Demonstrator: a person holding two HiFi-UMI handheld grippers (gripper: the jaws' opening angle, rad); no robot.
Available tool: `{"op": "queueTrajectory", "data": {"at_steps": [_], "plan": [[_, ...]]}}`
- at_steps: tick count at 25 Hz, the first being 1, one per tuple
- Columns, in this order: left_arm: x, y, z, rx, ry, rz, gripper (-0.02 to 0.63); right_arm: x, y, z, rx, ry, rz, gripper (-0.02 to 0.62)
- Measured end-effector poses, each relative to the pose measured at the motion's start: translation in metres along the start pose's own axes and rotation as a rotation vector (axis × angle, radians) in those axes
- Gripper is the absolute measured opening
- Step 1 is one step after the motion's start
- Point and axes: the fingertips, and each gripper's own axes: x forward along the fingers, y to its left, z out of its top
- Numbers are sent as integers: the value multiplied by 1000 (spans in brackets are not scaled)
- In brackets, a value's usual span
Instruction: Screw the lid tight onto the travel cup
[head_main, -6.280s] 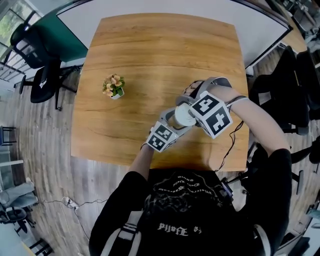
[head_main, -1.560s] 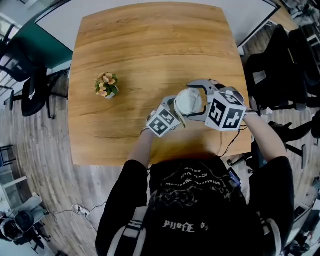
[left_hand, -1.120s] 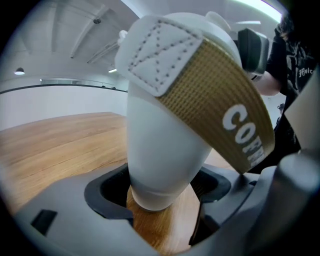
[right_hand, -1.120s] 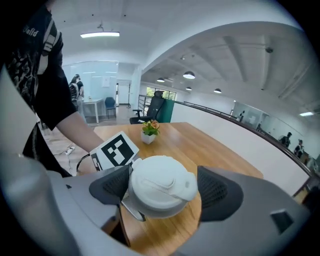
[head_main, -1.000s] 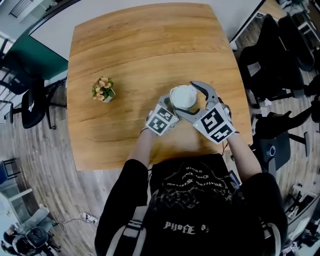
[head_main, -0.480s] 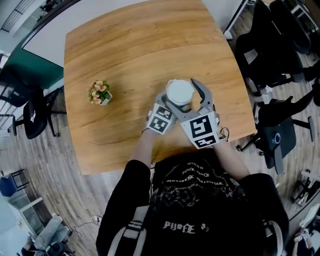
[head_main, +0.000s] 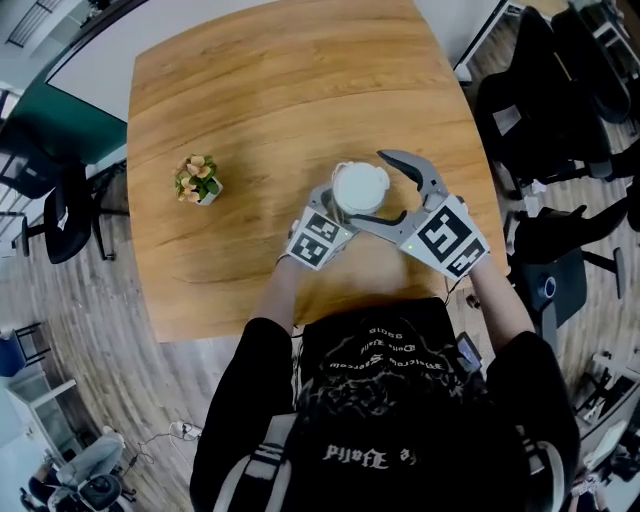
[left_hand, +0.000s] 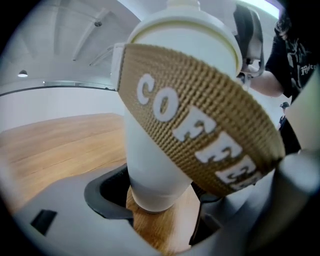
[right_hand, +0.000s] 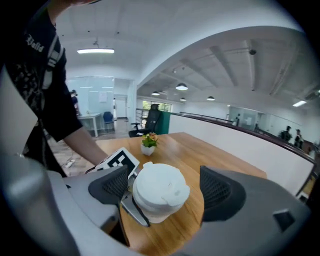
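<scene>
Left gripper (left_hand: 160, 200) grasps the travel cup (left_hand: 150, 165) low; the right gripper (right_hand: 165, 189), fingers released, could tip it by closing off-centre on the lid (right_hand: 157, 182)

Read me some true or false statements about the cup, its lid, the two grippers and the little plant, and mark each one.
1. The right gripper's jaws stand apart around the lid, not clamped on it. True.
2. The lid lies apart from the travel cup. False: it sits on top of the cup.
3. The cup's woven sleeve reads COFFEE. True.
4. In the head view the potted plant is to the right of the cup. False: it stands to the cup's left.
5. The left gripper hangs free of the cup. False: its jaws are closed on the cup's lower part.
</scene>
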Motion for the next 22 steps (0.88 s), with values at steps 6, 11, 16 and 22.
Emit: {"op": "queueTrajectory", "data": {"at_steps": [6,11,16,22], "plan": [[-1,-4,-2,55,14,-103,394,0,-3,-15,-333,127,415,443],[0,-2,-7,118,59,-153,393,8,3,-32,-671,279,678,471],[2,1,-9,118,83,-173,393,23,11,-30,-853,307,824,480],[2,2,-9,85,82,-163,394,22,22,-37,-816,304,909,416]]}}
